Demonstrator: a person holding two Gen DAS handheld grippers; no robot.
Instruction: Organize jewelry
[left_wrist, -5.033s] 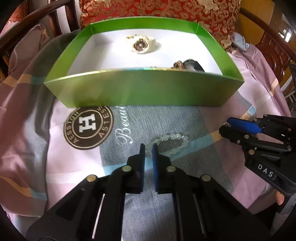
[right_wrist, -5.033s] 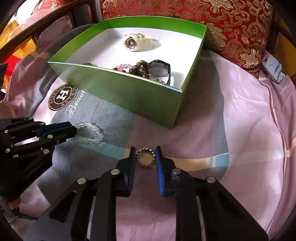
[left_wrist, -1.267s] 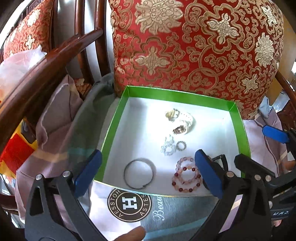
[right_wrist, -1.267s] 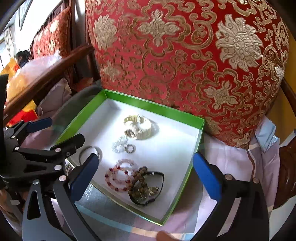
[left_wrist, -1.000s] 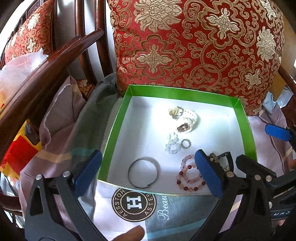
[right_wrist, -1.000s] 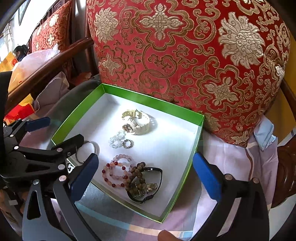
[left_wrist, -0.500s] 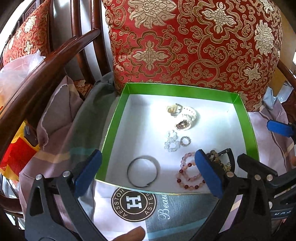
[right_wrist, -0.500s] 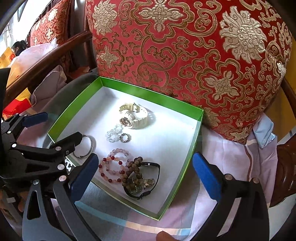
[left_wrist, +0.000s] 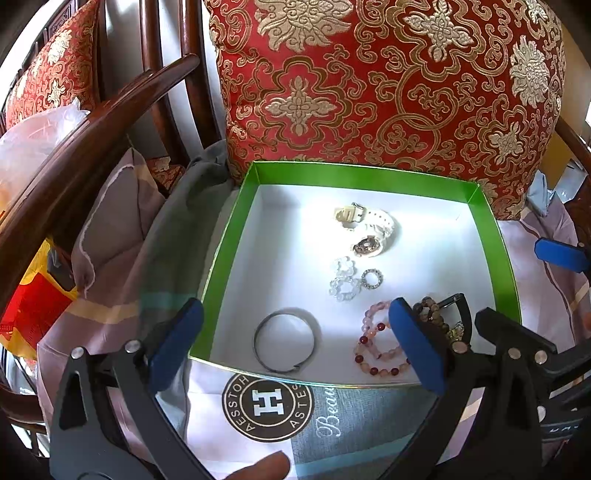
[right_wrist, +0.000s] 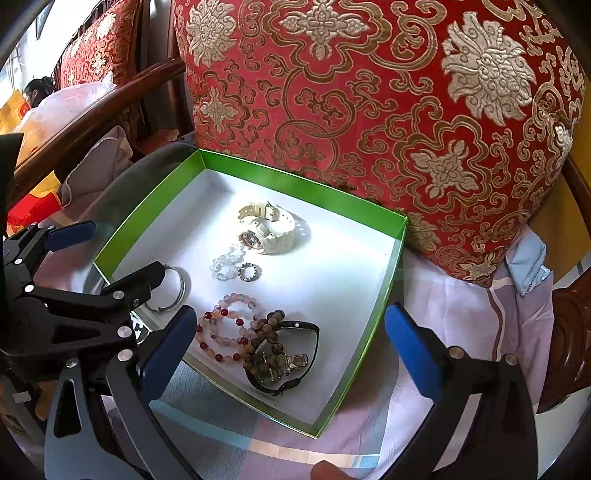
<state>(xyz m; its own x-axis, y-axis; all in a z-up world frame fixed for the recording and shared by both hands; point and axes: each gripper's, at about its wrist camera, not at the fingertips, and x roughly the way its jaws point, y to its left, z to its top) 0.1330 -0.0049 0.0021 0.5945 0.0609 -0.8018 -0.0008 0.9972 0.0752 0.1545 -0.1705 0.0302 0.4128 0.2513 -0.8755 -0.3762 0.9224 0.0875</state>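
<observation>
A green box (left_wrist: 354, 175) (right_wrist: 303, 182) with a white floor lies on a cloth-covered seat. Inside lie a white watch (left_wrist: 369, 230) (right_wrist: 267, 225), a clear bead bracelet (left_wrist: 343, 280) (right_wrist: 225, 264), a small sparkly ring (left_wrist: 372, 278) (right_wrist: 250, 272), a metal bangle (left_wrist: 283, 340) (right_wrist: 173, 291), a pink and red bead bracelet (left_wrist: 373, 343) (right_wrist: 229, 328), and a brown bead bracelet on a black watch (left_wrist: 448, 314) (right_wrist: 284, 354). My left gripper (left_wrist: 295, 347) (right_wrist: 107, 251) is open and empty above the box's near edge. My right gripper (right_wrist: 291, 354) is open and empty too.
A large red and gold cushion (left_wrist: 388, 85) (right_wrist: 388, 92) stands right behind the box. A dark wooden armrest (left_wrist: 85, 147) curves along the left. The cloth (left_wrist: 269, 402) carries a round H logo. A person (right_wrist: 37, 90) sits far off at the left.
Five seconds ago both grippers were low at the clear bracelet and the ring on the cloth; both pieces now lie in the box and the grippers are raised and wide open.
</observation>
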